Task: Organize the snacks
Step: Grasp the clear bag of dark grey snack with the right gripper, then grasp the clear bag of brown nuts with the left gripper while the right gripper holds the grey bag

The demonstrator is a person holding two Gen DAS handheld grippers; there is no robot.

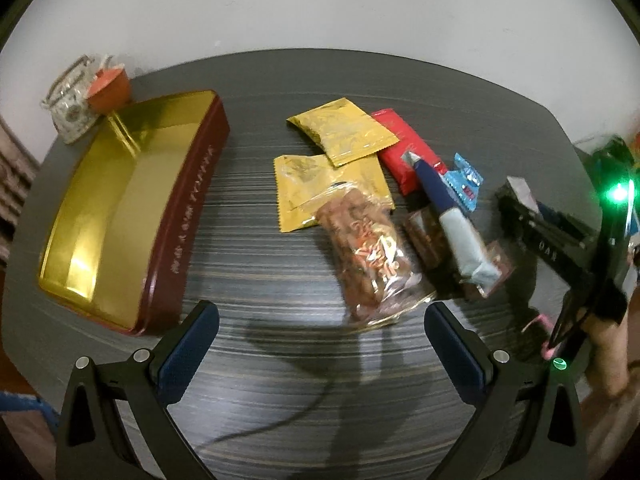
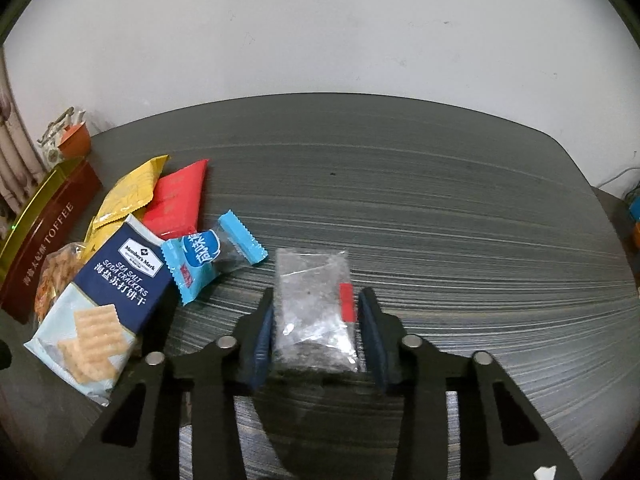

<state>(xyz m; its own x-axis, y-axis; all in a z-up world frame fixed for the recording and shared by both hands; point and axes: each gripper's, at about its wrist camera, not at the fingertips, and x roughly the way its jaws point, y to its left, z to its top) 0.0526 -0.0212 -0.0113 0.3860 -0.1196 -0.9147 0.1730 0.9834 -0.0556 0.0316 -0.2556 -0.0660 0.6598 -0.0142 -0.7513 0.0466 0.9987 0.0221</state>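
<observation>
Right wrist view: right tongs [image 2: 316, 316] clamp the small clear crinkly plastic packet with a red tab [image 2: 316, 304] across its middle on the grey striped bench [image 2: 440, 208]. It looks light, soft, slippery. Left tongs [image 1: 320, 332] stand apart, empty.

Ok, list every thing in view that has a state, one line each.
toffee tin: open, lid off, nothing visible inside.
clear packet: sealed, between the right gripper's fingers.
right gripper: closed on the clear packet.
left gripper: open, holding nothing.
cracker pack: sealed, lying on other snacks.
blue candy: wrapped, flat on the table.
</observation>
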